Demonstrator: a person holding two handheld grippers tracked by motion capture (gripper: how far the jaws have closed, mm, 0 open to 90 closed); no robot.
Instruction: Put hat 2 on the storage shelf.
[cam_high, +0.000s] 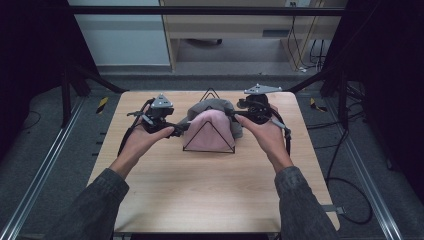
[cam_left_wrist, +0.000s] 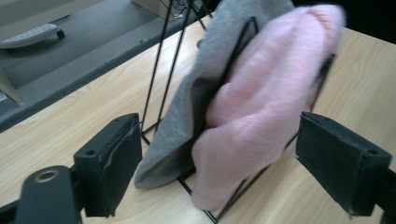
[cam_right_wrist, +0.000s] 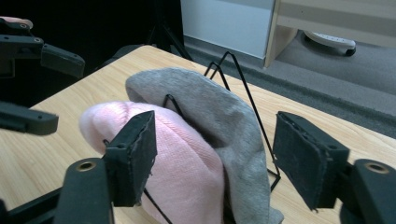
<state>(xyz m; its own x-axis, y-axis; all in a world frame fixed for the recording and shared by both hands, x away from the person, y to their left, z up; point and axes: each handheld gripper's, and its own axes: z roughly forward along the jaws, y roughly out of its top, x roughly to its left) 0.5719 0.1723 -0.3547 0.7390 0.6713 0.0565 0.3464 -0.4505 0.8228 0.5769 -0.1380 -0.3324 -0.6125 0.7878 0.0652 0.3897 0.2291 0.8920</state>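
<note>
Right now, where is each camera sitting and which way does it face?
High view: above the near table edge, looking forward and down; both forearms, left gripper and right gripper flank the wire rack.
Left gripper view: rides the left gripper, facing the pink garment and grey garment; its own open fingers show.
Right gripper view: rides the right gripper, facing the same pile from the opposite side; its own open fingers show.
Shared: all three see both garments on the rack.
</note>
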